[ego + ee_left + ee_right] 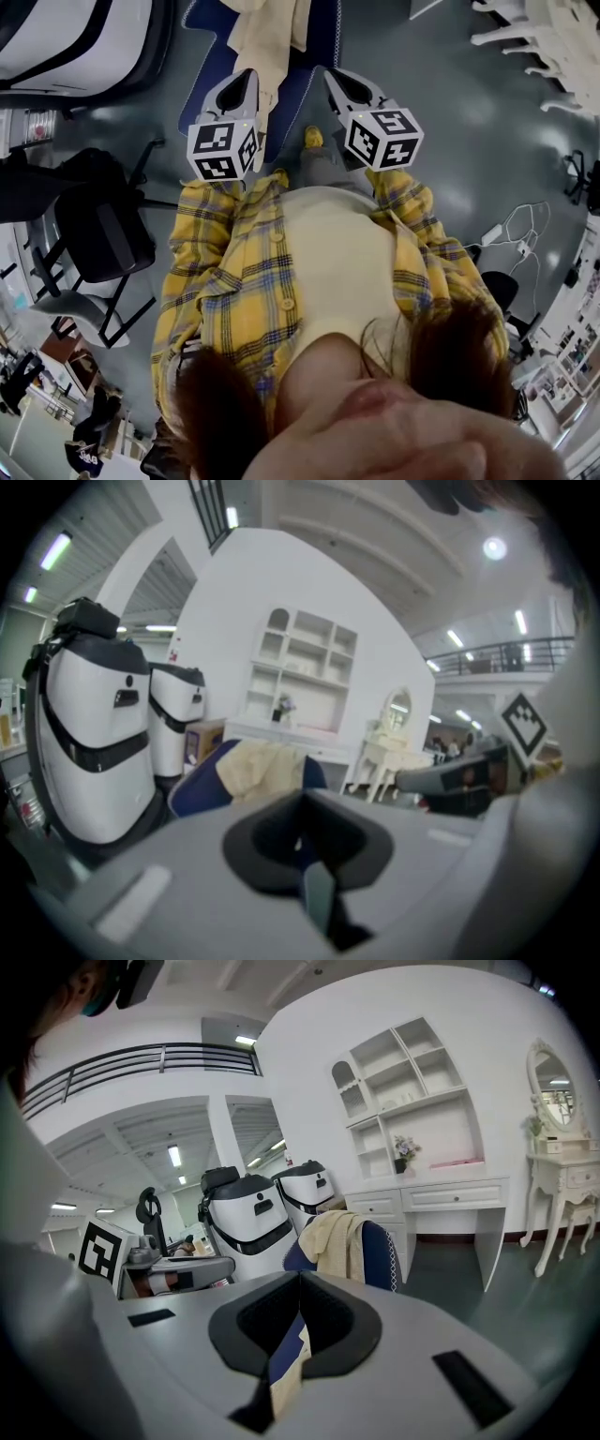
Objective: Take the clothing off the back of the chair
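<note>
A cream garment (267,33) hangs over the back of a blue chair (323,37) at the top of the head view. My left gripper (246,80) and right gripper (336,77) are held out side by side, short of the chair and apart from it. Both have their jaws together with nothing between them. In the left gripper view the garment (262,766) and chair (202,785) stand some way beyond the shut jaws. The right gripper view shows the garment (337,1241) draped on the chair (380,1255) ahead, slightly right of centre.
Two white rounded machines (248,1218) stand to the left of the chair. Behind it are a white desk with shelves (441,1194) and a white dressing table (562,1157). A black office chair (98,234) stands at my left.
</note>
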Motion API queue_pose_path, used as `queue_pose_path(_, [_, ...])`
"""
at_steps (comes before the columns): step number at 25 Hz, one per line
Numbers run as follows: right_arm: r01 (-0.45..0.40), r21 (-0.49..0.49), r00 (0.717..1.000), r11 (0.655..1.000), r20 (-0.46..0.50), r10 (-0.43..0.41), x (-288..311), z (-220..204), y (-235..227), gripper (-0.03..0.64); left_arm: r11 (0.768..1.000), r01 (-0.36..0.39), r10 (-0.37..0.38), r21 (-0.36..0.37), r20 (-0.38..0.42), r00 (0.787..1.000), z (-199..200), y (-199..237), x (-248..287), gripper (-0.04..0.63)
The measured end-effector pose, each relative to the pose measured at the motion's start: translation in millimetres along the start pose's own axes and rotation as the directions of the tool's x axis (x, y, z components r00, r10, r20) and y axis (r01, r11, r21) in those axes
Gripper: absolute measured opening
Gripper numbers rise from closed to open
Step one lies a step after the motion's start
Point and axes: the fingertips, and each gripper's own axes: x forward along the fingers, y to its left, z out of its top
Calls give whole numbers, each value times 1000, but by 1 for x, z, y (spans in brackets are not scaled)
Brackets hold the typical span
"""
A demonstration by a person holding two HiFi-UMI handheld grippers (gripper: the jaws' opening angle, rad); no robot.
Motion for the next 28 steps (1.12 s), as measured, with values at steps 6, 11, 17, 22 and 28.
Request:
queue_pose_path(6, [-53, -11, 998, 999, -35, 52, 25, 13, -25, 14, 999, -18, 19, 45, -20, 1000, 6, 3, 57, 6])
queue_pose_path(11, [-91, -8, 994, 996, -69, 90, 42, 18, -44, 14, 997, -34, 38, 62, -71, 997, 6, 14, 107, 35])
queue_pose_path(17, [-121, 5, 986, 993, -112, 120, 58, 18, -66, 14, 995, -36, 47, 95, -119, 992, 9, 21, 158, 92])
queue_pose_path(22, [-138, 18, 982, 990, -127, 139, 70, 22, -83, 14, 993, -38, 54, 109, -150, 987, 12, 20, 186, 170])
queue_pose_path(28, [-157, 31, 976, 987, -149, 160, 81, 20, -93, 14, 990, -96, 113, 105, -171, 979, 9, 34, 207, 292])
